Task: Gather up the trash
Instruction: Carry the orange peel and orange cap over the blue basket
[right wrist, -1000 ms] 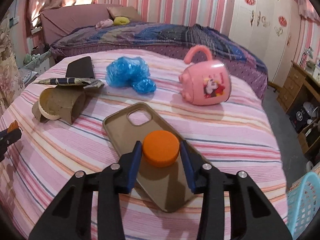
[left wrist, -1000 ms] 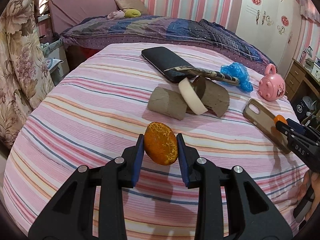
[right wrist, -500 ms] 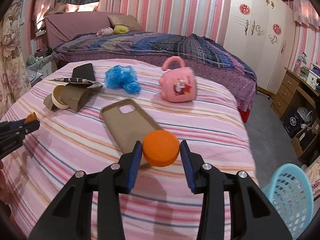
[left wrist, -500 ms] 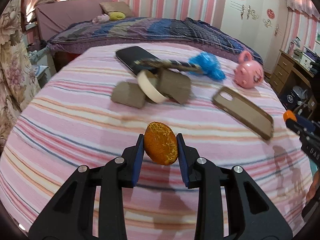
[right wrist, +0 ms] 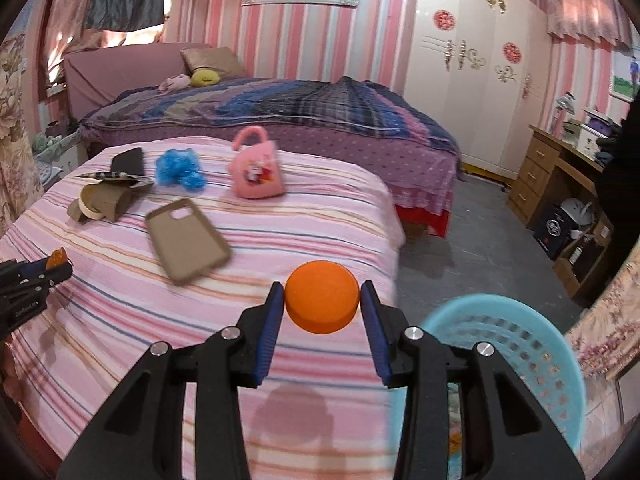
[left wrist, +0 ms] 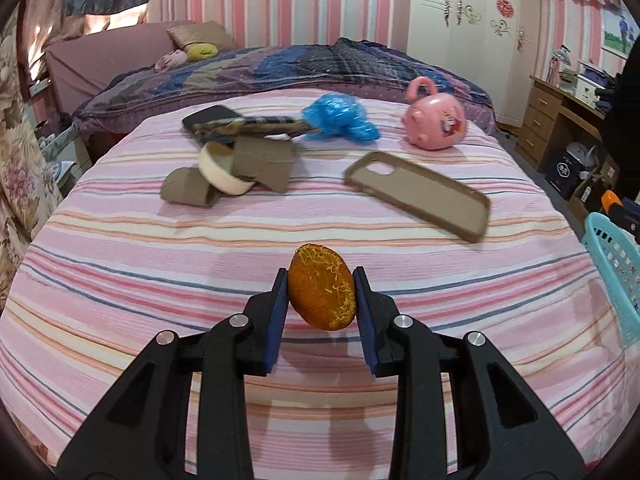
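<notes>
A bed covered with a pink striped sheet (left wrist: 200, 264) fills the near part of a bedroom with pink striped walls, a white wardrobe with red round decals (right wrist: 472, 92) and a wooden desk with drawers (right wrist: 544, 176); a second bed under a dark plaid quilt (right wrist: 280, 112) stands just behind the first. On the striped sheet lie crushed brown cardboard tubes (left wrist: 224, 176) with a cream tape ring (left wrist: 222, 168) leaning among them, a black flat case (left wrist: 208, 120) under a rolled printed wrapper (left wrist: 256, 124), a crumpled blue plastic bag (left wrist: 340, 116), a pink cartoon mug with a handle (left wrist: 436, 122) lying tipped over, and a grey-brown phone case (left wrist: 420, 196) with its open side up. A light blue perforated plastic basket (right wrist: 516, 344) stands off the bed's right edge, low at the right of the right wrist view. The left gripper (left wrist: 322, 300) points down over the near part of the sheet, its blue pads clenched on an orange-brown oval peel piece with pale netting (left wrist: 322, 298) held clear of the cloth. The right gripper (right wrist: 322, 304) tilts down at the bed's right edge, near the basket, its pads pressed on a smooth orange round cap (right wrist: 322, 302). Small lettering on the left gripper's body, seen at the left edge of the right wrist view, is too blurred to read.
</notes>
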`<state>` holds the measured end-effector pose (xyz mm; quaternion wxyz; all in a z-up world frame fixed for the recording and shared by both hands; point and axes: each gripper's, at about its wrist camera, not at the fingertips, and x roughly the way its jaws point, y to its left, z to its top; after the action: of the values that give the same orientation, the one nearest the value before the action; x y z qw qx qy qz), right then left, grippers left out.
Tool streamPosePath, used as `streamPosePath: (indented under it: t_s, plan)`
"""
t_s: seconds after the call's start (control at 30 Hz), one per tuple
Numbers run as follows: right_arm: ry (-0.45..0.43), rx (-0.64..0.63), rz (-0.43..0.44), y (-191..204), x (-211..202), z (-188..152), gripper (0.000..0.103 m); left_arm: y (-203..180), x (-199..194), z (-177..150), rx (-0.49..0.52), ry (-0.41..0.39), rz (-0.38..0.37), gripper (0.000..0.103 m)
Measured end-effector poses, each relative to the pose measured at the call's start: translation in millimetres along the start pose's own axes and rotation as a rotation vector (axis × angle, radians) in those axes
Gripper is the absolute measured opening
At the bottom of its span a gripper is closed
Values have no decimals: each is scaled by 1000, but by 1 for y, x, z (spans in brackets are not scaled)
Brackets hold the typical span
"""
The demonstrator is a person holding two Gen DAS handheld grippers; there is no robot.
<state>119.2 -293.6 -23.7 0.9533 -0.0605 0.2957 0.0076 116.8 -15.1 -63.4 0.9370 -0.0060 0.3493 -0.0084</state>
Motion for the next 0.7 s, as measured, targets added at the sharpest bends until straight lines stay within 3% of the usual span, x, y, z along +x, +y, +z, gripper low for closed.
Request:
streamPosePath:
  t_s: [0.3,0.7]
  plan:
    - [16,84,-99,-81,-14,-28,40,-60,-11,10,27,-27,-42,31]
    - [12,174,-270,-174,-27,-57,40,-191,-24,29,145,-75,-225,31]
